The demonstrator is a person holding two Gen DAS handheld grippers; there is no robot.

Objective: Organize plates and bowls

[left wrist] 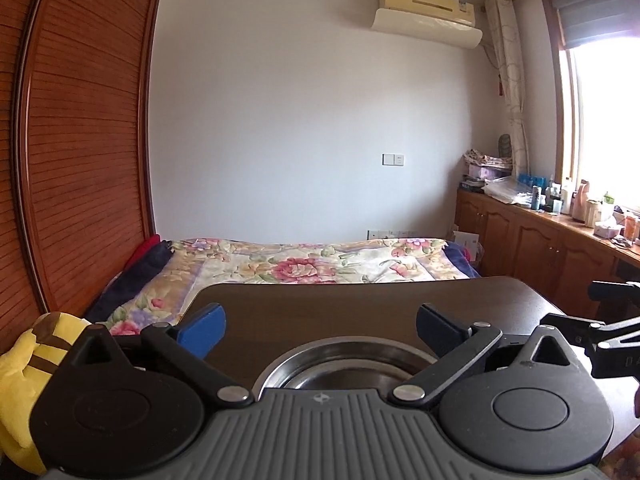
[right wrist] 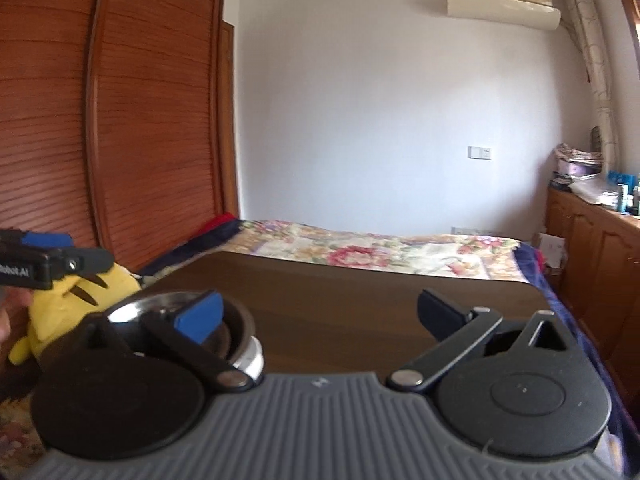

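A shiny steel bowl (left wrist: 348,360) sits on the dark wooden table (left wrist: 360,304), just under and in front of my left gripper (left wrist: 320,330). Its blue-padded fingers (left wrist: 202,330) stand wide apart above the rim, with nothing between them. In the right wrist view the steel bowl (right wrist: 124,312) looks like a nested stack at the table's near left. My right gripper (right wrist: 320,316) is open and empty. Its left finger (right wrist: 200,316) overlaps the bowl in the picture; I cannot tell whether it touches. Each gripper shows at the edge of the other's view.
A yellow plush toy (left wrist: 24,368) lies left of the table (right wrist: 340,292). Beyond the table is a bed (left wrist: 300,264) with a floral cover. A slatted wooden wardrobe (left wrist: 80,140) stands at left, and a cluttered low cabinet (left wrist: 540,240) runs under the window at right.
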